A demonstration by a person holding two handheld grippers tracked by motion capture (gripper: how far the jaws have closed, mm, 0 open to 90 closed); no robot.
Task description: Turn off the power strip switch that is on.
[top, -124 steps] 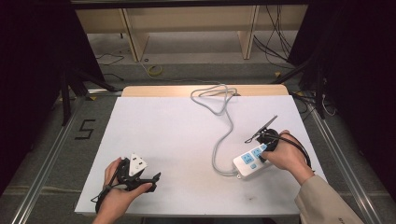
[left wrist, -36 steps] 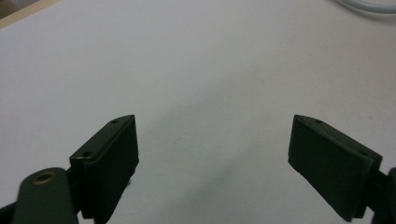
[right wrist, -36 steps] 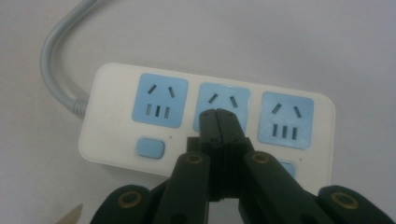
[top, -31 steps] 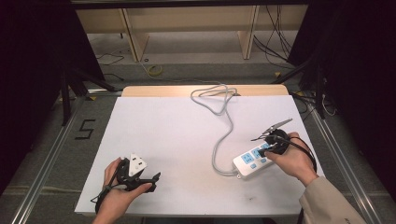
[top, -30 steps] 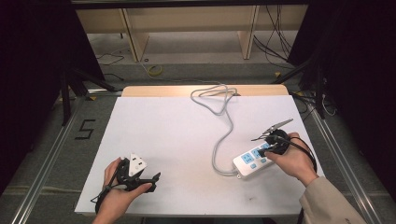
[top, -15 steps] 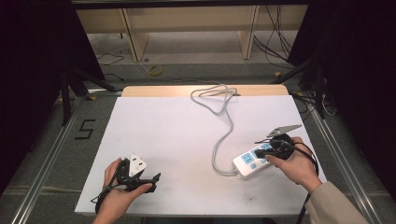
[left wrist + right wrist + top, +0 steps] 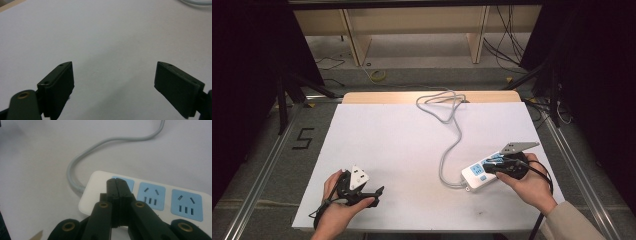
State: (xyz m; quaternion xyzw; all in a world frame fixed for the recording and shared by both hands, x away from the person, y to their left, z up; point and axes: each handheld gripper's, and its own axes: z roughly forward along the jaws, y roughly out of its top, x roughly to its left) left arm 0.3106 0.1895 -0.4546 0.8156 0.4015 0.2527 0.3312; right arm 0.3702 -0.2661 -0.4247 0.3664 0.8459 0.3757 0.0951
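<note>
My right gripper [image 7: 117, 185], jaws pressed together on nothing, hovers over the white power strip [image 7: 482, 172] at four o'clock on the table [image 7: 402, 140]. My left gripper [image 7: 113, 85], at seven o'clock, gapes wide.

Left hand-held gripper [image 7: 113, 87] jaws apart, right hand-held gripper [image 7: 117, 186] jaws together

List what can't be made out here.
- Right gripper view: right gripper, jaws shut, covers the power strip end panel; contact unclear.
- Same view: strip's far end cut by the frame edge.
- High view: cable plug end runs off the table's far edge.
</note>
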